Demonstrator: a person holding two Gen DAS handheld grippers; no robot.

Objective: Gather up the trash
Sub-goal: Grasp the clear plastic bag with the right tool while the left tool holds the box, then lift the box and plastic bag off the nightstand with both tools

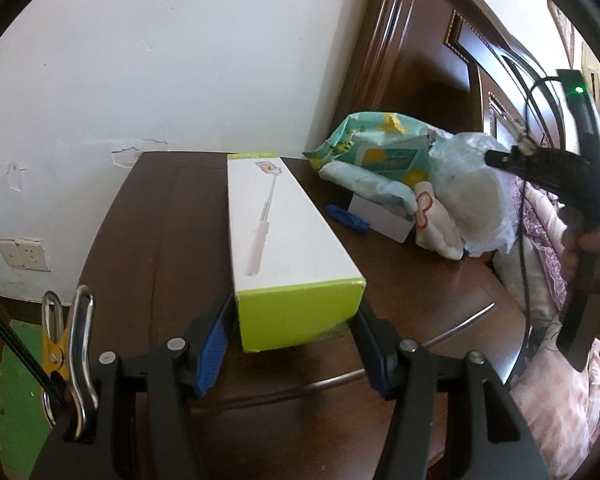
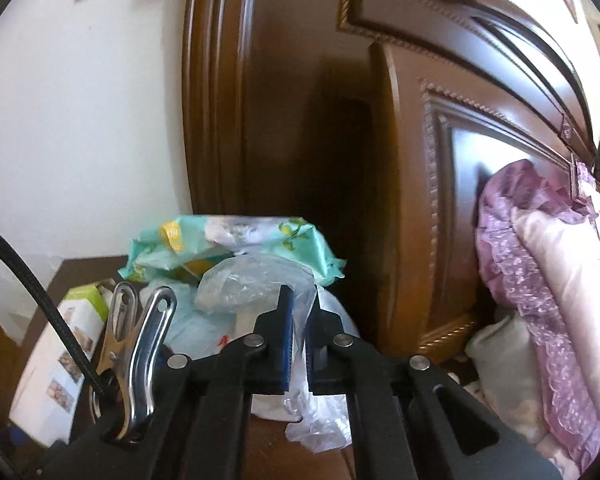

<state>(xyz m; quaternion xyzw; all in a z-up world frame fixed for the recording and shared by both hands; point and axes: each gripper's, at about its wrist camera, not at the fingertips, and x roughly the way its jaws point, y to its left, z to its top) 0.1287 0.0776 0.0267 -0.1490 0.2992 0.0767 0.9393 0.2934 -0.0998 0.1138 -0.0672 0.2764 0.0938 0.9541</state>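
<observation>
2 grips are on at once: your left gripper (image 1: 296,344) has its jaws set about half open around the near green end of the long white box (image 1: 284,236), which lies on the dark wooden nightstand (image 1: 160,220). From this angle I can't be sure both pads press on it. Your right gripper (image 2: 298,344) has its jaws nearly closed, pinching a fold of the clear plastic bag (image 2: 252,288) that sits on the pile beside the teal wipes packet (image 2: 236,240), against the headboard (image 2: 440,160).

You are at the pickup step. Next, lift the bag clear without dragging the packet, watching that the thin film doesn't slip out.

Both grippers point forward and downward; your right hand (image 1: 592,248) holds its handle upright near the bed.
</observation>
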